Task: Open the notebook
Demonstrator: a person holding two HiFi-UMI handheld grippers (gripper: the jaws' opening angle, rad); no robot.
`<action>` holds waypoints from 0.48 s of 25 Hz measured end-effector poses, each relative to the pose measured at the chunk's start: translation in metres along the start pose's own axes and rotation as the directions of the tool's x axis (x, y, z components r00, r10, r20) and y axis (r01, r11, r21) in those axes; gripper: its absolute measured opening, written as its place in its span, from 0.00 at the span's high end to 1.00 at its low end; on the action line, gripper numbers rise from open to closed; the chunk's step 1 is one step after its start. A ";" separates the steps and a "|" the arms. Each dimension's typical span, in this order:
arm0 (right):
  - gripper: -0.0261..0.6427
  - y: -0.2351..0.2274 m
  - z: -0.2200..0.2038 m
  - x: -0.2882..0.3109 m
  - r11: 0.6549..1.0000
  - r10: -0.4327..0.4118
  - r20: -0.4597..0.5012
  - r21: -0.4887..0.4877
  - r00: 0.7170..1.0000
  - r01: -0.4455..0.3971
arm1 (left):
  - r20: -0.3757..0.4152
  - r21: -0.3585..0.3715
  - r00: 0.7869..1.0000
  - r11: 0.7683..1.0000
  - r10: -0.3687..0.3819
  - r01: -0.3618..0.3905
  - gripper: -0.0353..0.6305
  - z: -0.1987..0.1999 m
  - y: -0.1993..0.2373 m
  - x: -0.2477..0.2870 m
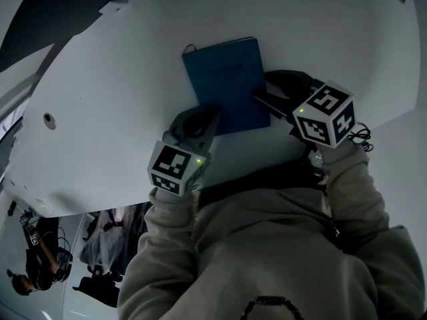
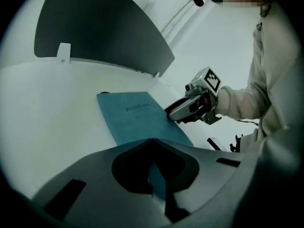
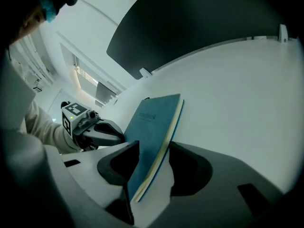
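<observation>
Notebook (image 1: 227, 79) closed on white table (image 1: 100, 85), just ahead of us. Left gripper (image 1: 203, 117) clamped on its near corner. Right gripper (image 1: 263, 89) jaws wide apart, page edge between them, ungripped.

Risks we see:
- right closes on whole block, not cover alone
- left pinch holds cover shut
- notebook slides on smooth table
</observation>
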State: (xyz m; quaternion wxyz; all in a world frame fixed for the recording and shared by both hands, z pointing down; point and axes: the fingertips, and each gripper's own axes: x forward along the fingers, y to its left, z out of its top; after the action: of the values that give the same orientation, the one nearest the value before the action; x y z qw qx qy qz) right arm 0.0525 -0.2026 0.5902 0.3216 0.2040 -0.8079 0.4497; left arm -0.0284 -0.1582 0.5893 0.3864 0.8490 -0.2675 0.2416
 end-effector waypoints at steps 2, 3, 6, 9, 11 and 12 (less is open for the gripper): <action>0.68 0.002 0.002 0.003 1.000 0.017 0.006 0.005 1.000 -0.017 | -0.002 -0.019 1.000 1.000 -0.010 0.010 0.95 0.000 0.001 0.001; 0.68 0.003 0.002 0.003 1.000 0.028 0.007 0.009 1.000 -0.028 | -0.015 -0.018 1.000 1.000 -0.012 0.012 0.95 0.000 0.001 0.002; 0.68 0.003 0.003 0.003 0.999 0.039 0.006 0.013 0.999 -0.039 | -0.039 -0.030 0.999 0.999 -0.026 0.025 0.95 -0.002 0.000 0.004; 0.68 0.005 0.004 0.002 0.999 0.034 0.010 0.007 0.999 -0.034 | -0.046 -0.038 0.999 0.999 -0.027 0.025 0.95 -0.003 0.001 0.004; 0.68 0.008 0.007 -0.001 0.999 0.041 0.020 0.003 0.999 -0.041 | -0.045 -0.038 0.999 0.999 -0.028 0.026 0.95 -0.003 0.000 0.004; 0.68 0.010 0.008 -0.004 0.999 0.045 0.026 -0.001 0.999 -0.045 | -0.045 -0.036 0.998 0.999 -0.032 0.031 0.95 -0.002 -0.002 0.004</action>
State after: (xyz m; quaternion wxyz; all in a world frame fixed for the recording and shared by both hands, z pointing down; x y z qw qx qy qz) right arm 0.0465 -0.2041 0.5782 0.3010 0.1916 -0.8164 0.4541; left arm -0.0242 -0.1563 0.5923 0.4113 0.8403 -0.2493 0.2501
